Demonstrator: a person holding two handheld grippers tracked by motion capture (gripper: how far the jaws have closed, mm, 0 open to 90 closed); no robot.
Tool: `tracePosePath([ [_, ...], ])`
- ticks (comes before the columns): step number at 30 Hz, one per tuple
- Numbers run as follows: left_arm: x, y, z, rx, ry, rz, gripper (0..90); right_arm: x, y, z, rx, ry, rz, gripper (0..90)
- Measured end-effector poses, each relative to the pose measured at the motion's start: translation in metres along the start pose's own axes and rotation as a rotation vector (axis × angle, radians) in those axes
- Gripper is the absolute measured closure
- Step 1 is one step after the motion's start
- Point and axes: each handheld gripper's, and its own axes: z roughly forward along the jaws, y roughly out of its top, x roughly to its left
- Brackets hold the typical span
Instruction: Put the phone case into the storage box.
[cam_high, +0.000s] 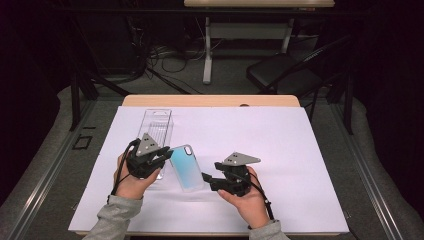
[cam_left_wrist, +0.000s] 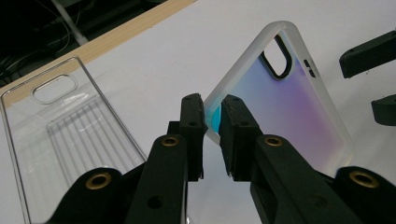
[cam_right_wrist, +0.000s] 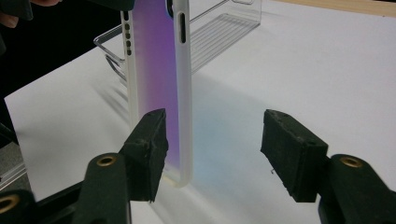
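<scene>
Phone case (cam_high: 186, 168) held up by one corner only.

Pinched at its edge in the left gripper (cam_left_wrist: 212, 122), tilted up over the white surface (cam_high: 280, 150), just beside the clear plastic tray (cam_high: 156, 126). Right gripper (cam_right_wrist: 212, 154) spread wide, not pressing the case. Could slip, swing down or drop, since so little edge sits in that pinch. Could also knock the tray.

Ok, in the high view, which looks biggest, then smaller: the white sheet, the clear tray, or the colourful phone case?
1. White sheet, by far the biggest.
2. Clear tray, longer than the case, partly hidden by the left gripper.
3. Phone case, the smallest, though it looks fairly close to the tray.
</scene>
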Motion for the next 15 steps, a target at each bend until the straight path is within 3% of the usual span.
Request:
tracePosePath([
  [5, 0.003, -0.0006, -0.0012, 0.0, 0.007, -0.005, 80.2, -0.002, 0.0004, -0.0003, 0.006, 0.005, 0.017, 35.8],
  [15, 0.0051, -0.0014, -0.0014, -0.004, 0.009, -0.009, 80.1, -0.0075, 0.0014, -0.0025, -0.01, 0.004, -0.01, 33.0],
])
